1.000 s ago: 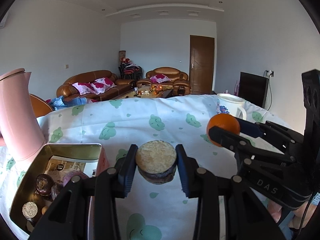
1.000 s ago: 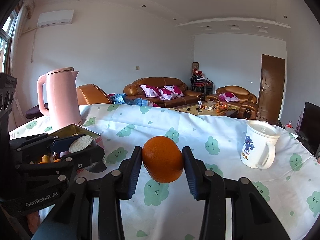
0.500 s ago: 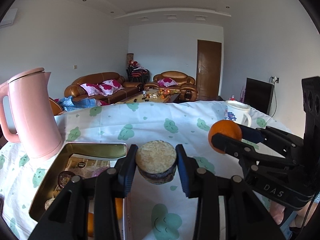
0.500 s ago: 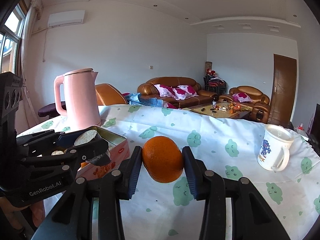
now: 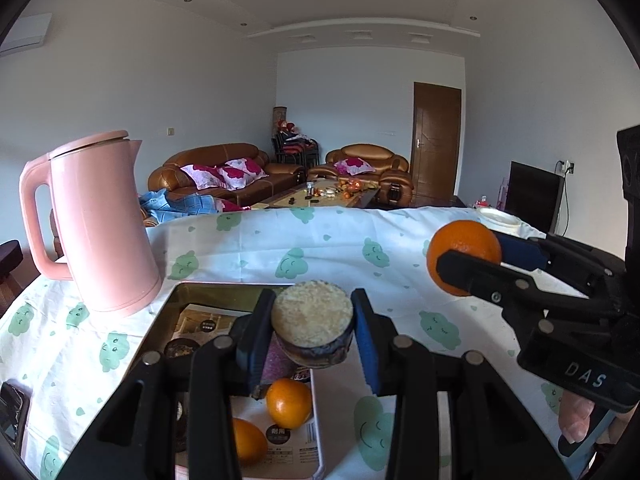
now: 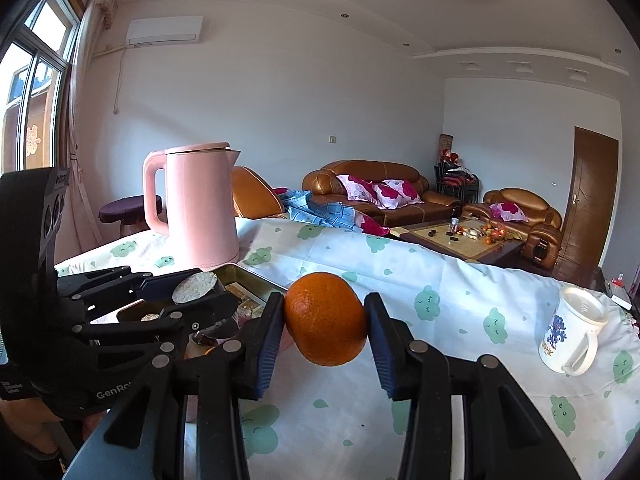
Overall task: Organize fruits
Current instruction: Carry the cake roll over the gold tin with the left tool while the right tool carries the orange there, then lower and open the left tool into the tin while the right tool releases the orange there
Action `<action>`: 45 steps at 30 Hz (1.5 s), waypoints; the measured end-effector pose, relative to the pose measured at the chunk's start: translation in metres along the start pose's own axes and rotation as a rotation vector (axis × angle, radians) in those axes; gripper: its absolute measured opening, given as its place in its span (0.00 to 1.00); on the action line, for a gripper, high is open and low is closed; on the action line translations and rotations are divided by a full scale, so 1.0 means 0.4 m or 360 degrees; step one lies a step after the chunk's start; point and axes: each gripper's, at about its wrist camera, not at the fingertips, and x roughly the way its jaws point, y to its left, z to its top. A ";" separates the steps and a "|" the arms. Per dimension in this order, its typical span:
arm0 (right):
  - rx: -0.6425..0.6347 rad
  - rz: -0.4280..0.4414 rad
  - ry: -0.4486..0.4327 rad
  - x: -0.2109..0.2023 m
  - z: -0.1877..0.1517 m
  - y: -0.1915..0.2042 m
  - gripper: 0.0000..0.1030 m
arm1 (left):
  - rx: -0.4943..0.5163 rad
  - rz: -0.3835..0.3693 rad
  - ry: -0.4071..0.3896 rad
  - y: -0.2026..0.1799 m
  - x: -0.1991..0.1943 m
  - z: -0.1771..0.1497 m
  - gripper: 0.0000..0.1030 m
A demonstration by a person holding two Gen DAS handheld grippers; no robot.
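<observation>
Your tin (image 5: 158, 322) sits on the table (image 5: 332, 240) just right of the kettle (image 5: 100, 228), two oranges (image 5: 289, 402) inside it. The mug (image 6: 570, 336) stands well off to the right.

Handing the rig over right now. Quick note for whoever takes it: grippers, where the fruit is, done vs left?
Left gripper: shut on a cut fruit piece, pale cut face up, held above the tin.
Right gripper: shut on an orange, held off the tablecloth, to the right of the tin.
Tin: beside the pink kettle; two oranges and some dark pieces already lie in it.
Done: some fruit is in, and both pieces are picked up.
Left: probably set both down in the tin. The mug sits clear to the right.
</observation>
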 end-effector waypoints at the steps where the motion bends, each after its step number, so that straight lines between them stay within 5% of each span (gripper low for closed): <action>1: -0.0010 0.0006 -0.0001 0.002 0.004 0.007 0.42 | -0.0002 0.0005 -0.0003 0.006 -0.004 0.000 0.39; 27: -0.0156 0.0191 0.0063 0.101 0.030 0.181 0.42 | -0.0146 0.0200 0.0082 0.201 -0.024 -0.029 0.39; 45: -0.0186 0.0279 0.0256 0.211 -0.014 0.244 0.42 | -0.0184 0.0207 0.0233 0.246 0.007 -0.075 0.39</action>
